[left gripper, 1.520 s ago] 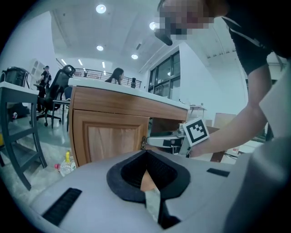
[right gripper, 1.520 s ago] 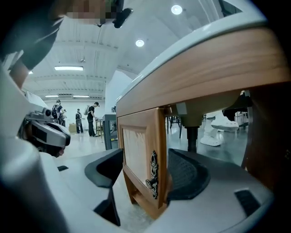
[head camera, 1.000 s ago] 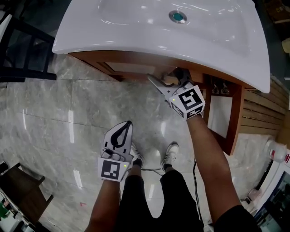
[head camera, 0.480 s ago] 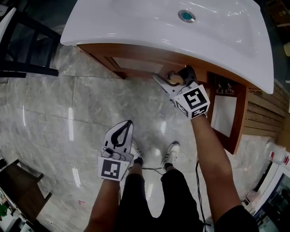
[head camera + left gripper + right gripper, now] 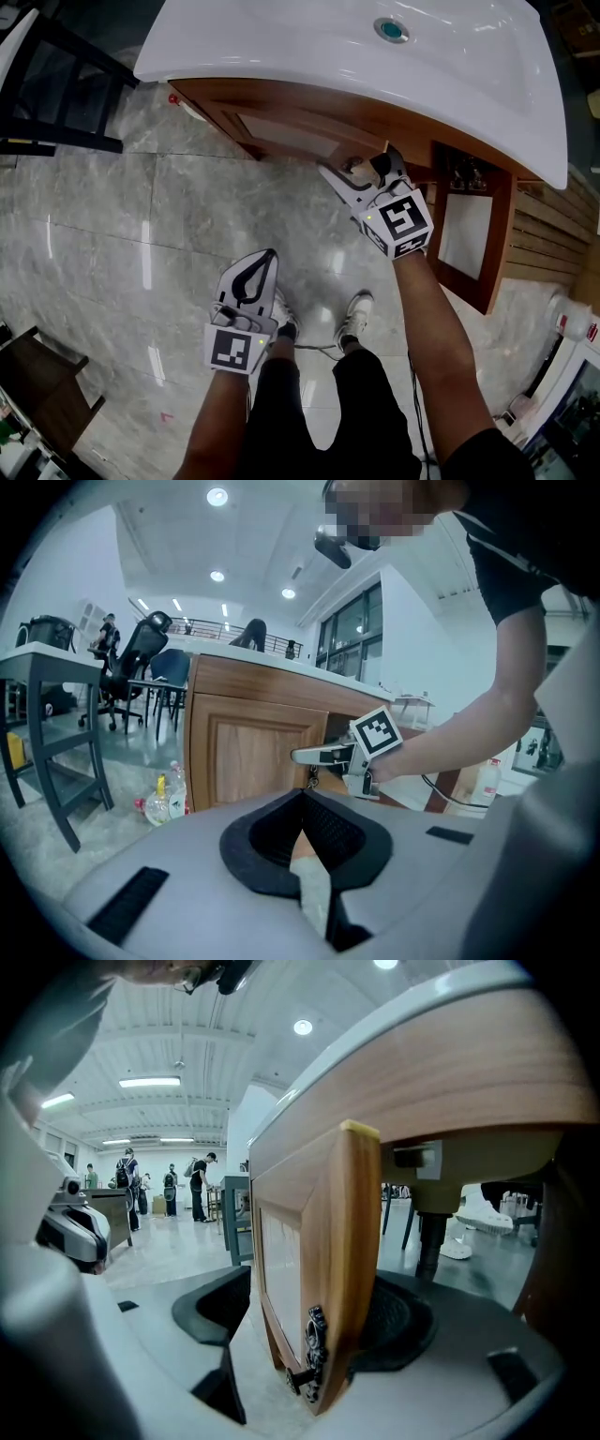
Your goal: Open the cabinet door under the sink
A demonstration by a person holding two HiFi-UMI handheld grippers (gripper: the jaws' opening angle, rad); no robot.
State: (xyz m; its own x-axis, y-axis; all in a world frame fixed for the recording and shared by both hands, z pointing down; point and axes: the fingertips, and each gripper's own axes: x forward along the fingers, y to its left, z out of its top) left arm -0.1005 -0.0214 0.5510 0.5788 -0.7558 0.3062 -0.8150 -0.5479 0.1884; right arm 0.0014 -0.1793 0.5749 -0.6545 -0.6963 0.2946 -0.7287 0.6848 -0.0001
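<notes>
Closest to my body, above the grey marble floor and just ahead of my two pale shoes, my left gripper hangs with its jaws clenched together. Its own view shows the black pads meeting at their tips with nothing between them.

Farther on and to the right, my right gripper reaches in under the rim of the white sink, its marker cube turned upward. Its jaws are grasping the free edge of the cabinet door. One jaw lies against the outer face and the other sits behind, and the thickness of the wood fills the space between them. A small ornate metal pull juts from the outer face low on that edge, just beside the jaws.

The door stands ajar. Its left end is close against the wooden cabinet and its right end, where I hold it, is swung out toward me. Seen from the left gripper view, it is a framed panel, with plastic bottles on the floor near its left foot.

Right of my grip, a second wooden door with a pale panel stands swung well out.

Above it all, the sink spreads across the far part of the head view, its round drain toward the far edge. At far left a black metal frame stands on the floor. At far right, wooden slats run alongside the cabinet.
</notes>
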